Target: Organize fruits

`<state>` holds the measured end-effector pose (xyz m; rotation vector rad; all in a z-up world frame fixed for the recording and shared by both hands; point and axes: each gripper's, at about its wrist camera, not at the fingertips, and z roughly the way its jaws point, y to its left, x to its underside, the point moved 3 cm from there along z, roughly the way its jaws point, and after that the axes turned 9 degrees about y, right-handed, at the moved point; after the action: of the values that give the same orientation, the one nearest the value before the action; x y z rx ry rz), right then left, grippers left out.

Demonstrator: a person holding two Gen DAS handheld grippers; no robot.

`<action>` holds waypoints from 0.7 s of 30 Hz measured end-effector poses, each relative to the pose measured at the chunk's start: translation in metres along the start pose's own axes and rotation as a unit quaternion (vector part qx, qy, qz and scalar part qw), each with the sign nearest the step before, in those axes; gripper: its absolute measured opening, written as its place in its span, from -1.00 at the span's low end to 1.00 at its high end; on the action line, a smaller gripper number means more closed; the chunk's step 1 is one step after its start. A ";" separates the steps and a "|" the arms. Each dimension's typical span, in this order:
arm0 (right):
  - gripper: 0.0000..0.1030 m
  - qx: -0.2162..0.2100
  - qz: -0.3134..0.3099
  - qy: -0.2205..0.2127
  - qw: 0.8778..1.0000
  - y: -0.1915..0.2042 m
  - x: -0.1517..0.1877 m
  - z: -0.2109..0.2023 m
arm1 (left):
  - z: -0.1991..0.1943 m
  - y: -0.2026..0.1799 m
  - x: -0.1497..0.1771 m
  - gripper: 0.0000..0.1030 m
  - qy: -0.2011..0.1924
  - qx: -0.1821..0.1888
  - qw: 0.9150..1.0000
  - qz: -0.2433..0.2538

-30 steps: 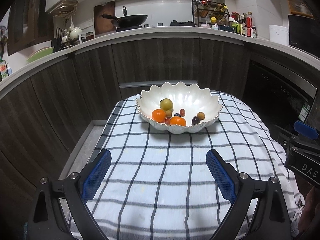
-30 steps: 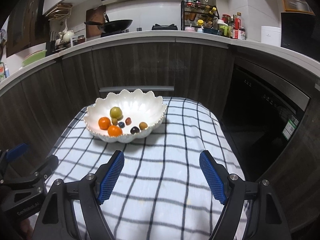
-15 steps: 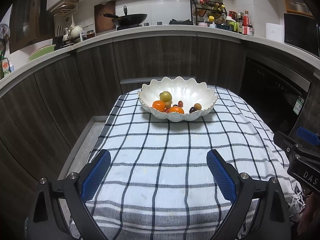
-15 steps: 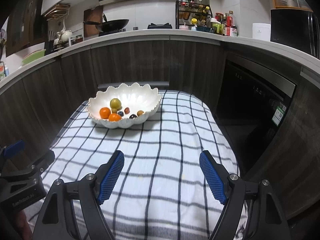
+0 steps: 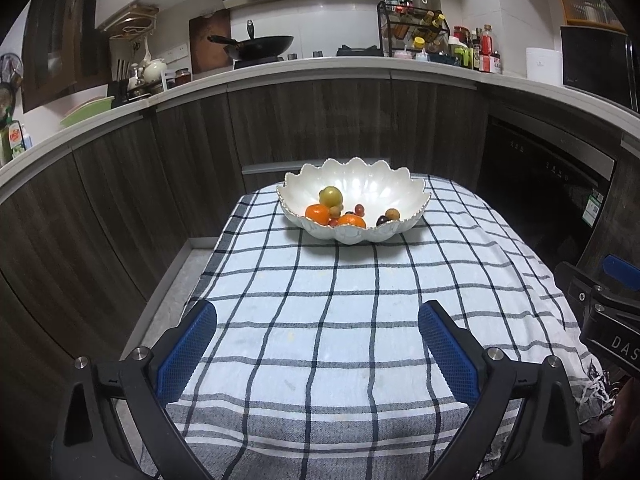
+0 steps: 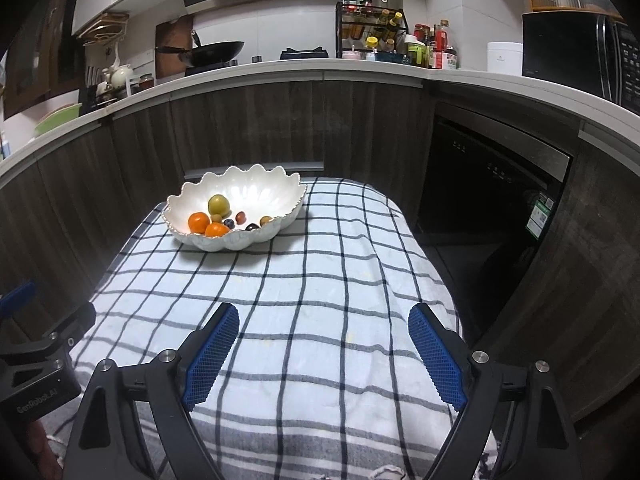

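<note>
Evidently with nothing loose on the checked cloth [image 5: 332, 320], the fruits [image 5: 336, 212] sit gathered in the scalloped white bowl [image 5: 400, 196] at its far end, while the left gripper [image 5: 318, 344] and right gripper [image 6: 324, 354], both empty, are spreading their jaws wider well short of it.

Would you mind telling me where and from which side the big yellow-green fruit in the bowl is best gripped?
Grip the yellow-green fruit across its round middle, coming down from above. It sits highest among the fruit, its top clear, while the scalloped bowl wall and an orange close beside it crowd a sideways approach.
</note>
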<state>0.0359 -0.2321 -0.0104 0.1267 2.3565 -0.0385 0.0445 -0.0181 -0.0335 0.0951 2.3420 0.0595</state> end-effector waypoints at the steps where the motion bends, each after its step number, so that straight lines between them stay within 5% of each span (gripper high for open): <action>1: 0.70 0.001 0.002 -0.001 1.000 -0.001 0.000 -0.001 | -0.001 0.001 0.000 0.99 -0.002 -0.001 1.000 -0.001; 21: 0.70 0.007 0.002 -0.025 1.000 -0.001 0.000 -0.015 | -0.011 0.004 -0.001 0.99 -0.022 0.005 1.000 -0.006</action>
<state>0.0251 -0.2322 0.0004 0.1361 2.3071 -0.0560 0.0376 -0.0140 -0.0242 0.0859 2.2997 0.0404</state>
